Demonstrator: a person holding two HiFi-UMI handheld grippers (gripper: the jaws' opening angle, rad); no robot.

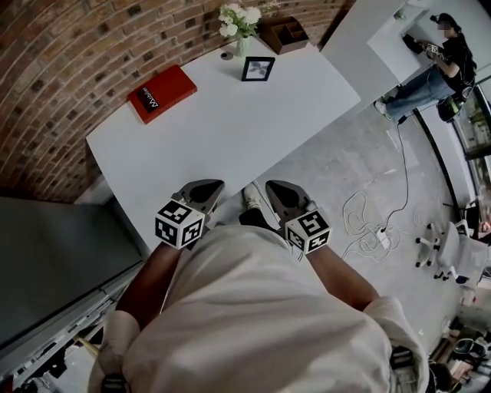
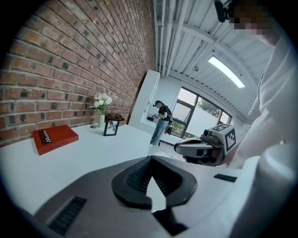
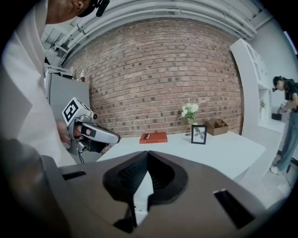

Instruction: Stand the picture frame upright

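Note:
The black picture frame [image 1: 258, 68] stands upright near the far end of the white table [image 1: 222, 146], beside a vase of white flowers [image 1: 239, 19]. It also shows small and far off in the left gripper view [image 2: 111, 126] and the right gripper view [image 3: 199, 134]. My left gripper [image 1: 215, 185] and right gripper [image 1: 271, 186] hang side by side at the table's near edge, close to my body and far from the frame. Both are shut with nothing between their jaws, as seen along the left gripper [image 2: 150, 158] and the right gripper [image 3: 147, 154].
A red book [image 1: 162, 93] lies on the table's left side. A brown wooden organiser [image 1: 282, 34] sits at the far end by the brick wall. A grey cabinet [image 1: 54, 253] stands to my left. Cables [image 1: 368, 219] trail over the floor, and a person [image 1: 441, 65] works at the far right.

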